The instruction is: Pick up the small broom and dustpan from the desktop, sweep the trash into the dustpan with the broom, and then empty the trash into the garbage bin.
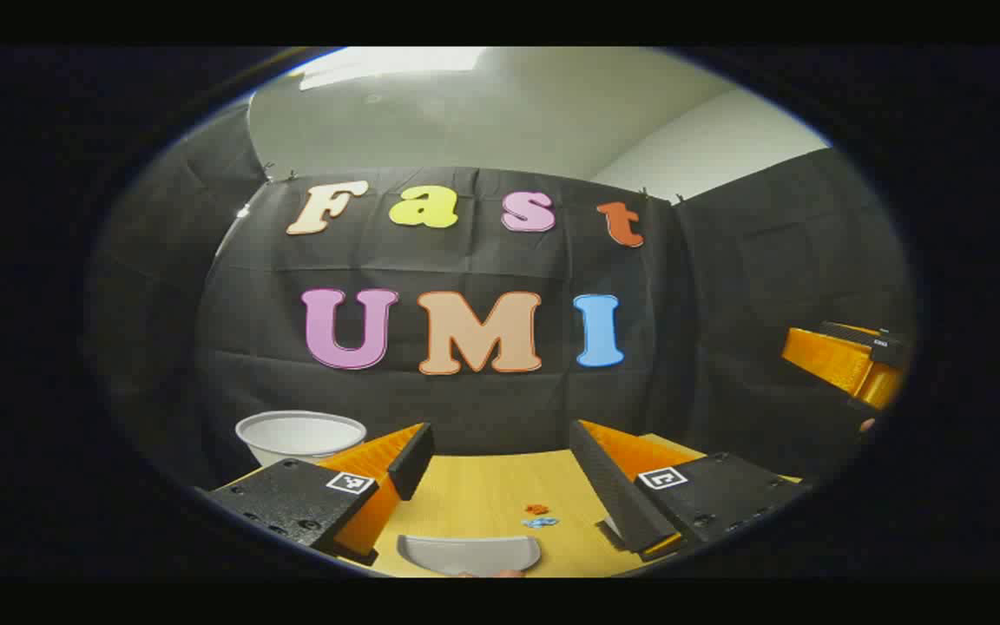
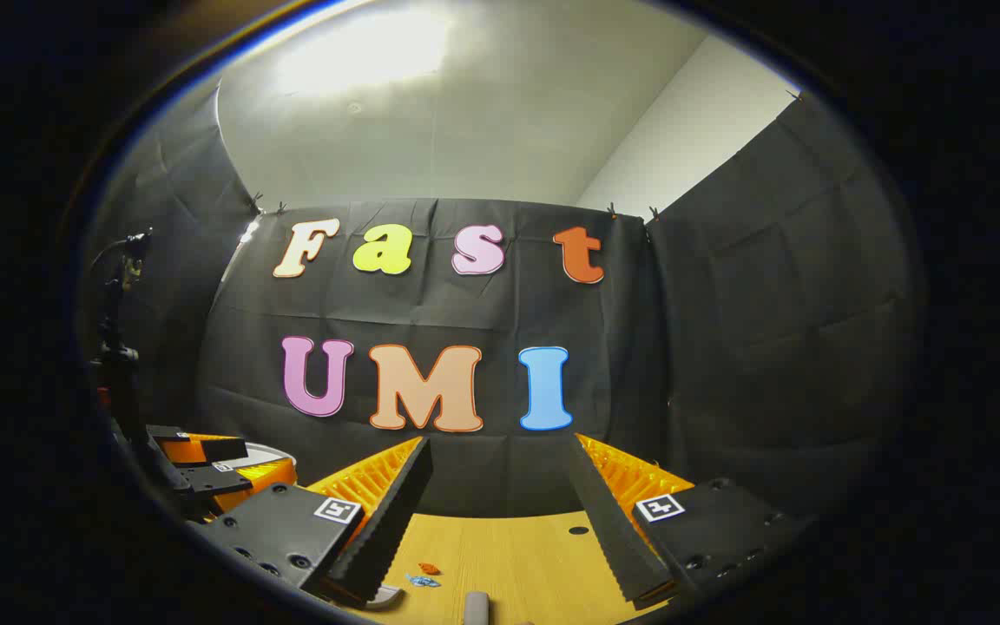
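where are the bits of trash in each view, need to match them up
Left gripper view: trash bits on the desk low centre, between the open tongs, just above the grey dustpan.
Right gripper view: trash bits bottom, left of centre, beside the left finger.
Shared landmark: the wooden desk.

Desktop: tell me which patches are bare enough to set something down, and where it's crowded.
Bare wood lies on the desktop between the trash bits and the booth wall, and beyond the small hole in the right gripper view. The near edge is crowded: dustpan and trash sit close together there. The white bin takes the far left corner.
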{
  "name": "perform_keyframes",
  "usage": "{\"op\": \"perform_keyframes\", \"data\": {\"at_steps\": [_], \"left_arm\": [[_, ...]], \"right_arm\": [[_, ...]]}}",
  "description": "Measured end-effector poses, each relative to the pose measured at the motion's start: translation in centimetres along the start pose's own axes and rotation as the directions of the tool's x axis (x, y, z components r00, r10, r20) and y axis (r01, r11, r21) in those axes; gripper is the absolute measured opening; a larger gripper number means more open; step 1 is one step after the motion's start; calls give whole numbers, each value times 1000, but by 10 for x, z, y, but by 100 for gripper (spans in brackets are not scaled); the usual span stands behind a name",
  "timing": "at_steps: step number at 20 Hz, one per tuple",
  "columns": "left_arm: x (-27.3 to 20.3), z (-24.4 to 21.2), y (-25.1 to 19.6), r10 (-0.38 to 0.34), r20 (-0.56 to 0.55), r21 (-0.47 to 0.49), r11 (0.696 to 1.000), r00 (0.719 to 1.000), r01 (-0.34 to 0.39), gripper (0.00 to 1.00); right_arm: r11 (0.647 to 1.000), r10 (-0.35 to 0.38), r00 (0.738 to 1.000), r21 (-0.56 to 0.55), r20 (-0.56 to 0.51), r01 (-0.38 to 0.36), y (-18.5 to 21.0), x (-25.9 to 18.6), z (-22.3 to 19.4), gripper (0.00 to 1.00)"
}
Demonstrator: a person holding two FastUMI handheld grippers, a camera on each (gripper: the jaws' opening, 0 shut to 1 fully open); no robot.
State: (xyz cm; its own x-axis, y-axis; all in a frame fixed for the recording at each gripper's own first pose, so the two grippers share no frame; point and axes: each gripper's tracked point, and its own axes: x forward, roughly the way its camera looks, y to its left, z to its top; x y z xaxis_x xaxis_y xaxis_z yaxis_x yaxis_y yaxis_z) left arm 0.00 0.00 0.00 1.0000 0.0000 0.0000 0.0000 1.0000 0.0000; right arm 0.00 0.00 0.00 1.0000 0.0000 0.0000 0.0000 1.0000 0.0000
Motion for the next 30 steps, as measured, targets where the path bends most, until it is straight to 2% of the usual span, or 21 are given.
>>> {"op": "perform_keyframes", "data": {"at_steps": [8, 9, 10, 15, 16, 17, 18, 20, 21, 22, 23, 24, 26, 27, 30], "left_arm": [[-6, -1, 4, 24, -6, 4, 1000, 1000, -24, 94], [-7, 0, 5, 30, -4, 7, 1000, 1000, -30, 99], [-7, 0, 7, 37, -3, 11, 999, 999, -37, 94], [-9, 1, 8, 50, -5, 13, 999, 999, -50, 94], [-9, 2, 7, 49, -3, 17, 999, 999, -49, 99], [-9, 3, 7, 50, 2, 20, 999, 999, -50, 94], [-9, 4, 6, 49, 5, 22, 999, 999, -49, 99], [-9, 5, 5, 51, 7, 22, 998, 999, -51, 94], [-10, 5, 5, 51, 7, 21, 998, 999, -51, 94], [-11, 6, 5, 53, 9, 21, 998, 999, -53, 99], [-10, 5, 5, 54, 8, 23, 998, 998, -55, 94], [-11, 5, 5, 56, 8, 25, 998, 998, -56, 94], [-11, 6, 5, 57, 8, 25, 998, 998, -57, 94], [-11, 5, 4, 59, 7, 25, 998, 998, -59, 99], [-11, 5, 4, 61, 5, 28, 998, 998, -61, 99]], "right_arm": [[1000, 23, 1000, -8, 2, -23, 5, 0, -1, 99], [1000, 28, 1000, -7, -5, -28, 7, 0, -3, 99], [999, 34, 999, -3, -13, -34, 7, 1, -5, 99], [999, 41, 999, -4, -10, -41, 7, 2, -3, 98], [999, 40, 999, -4, -12, -40, 6, 2, -4, 98], [999, 40, 999, -3, -13, -40, 6, 1, -4, 99], [999, 42, 999, -1, -15, -42, 5, 3, -5, 98], [999, 43, 999, 2, -19, -43, 4, 3, -6, 98], [999, 43, 999, 2, -19, -43, 4, 3, -6, 99], [999, 44, 999, 0, -18, -44, 3, 2, -6, 99], [999, 45, 999, -1, -17, -45, 4, 1, -6, 98], [999, 46, 999, -2, -17, -46, 3, 2, -7, 98], [999, 52, 998, 0, -21, -52, 5, 3, -8, 98], [999, 53, 998, 1, -24, -53, 4, 3, -8, 98], [999, 51, 998, 5, -29, -51, 2, 4, -9, 98]]}}
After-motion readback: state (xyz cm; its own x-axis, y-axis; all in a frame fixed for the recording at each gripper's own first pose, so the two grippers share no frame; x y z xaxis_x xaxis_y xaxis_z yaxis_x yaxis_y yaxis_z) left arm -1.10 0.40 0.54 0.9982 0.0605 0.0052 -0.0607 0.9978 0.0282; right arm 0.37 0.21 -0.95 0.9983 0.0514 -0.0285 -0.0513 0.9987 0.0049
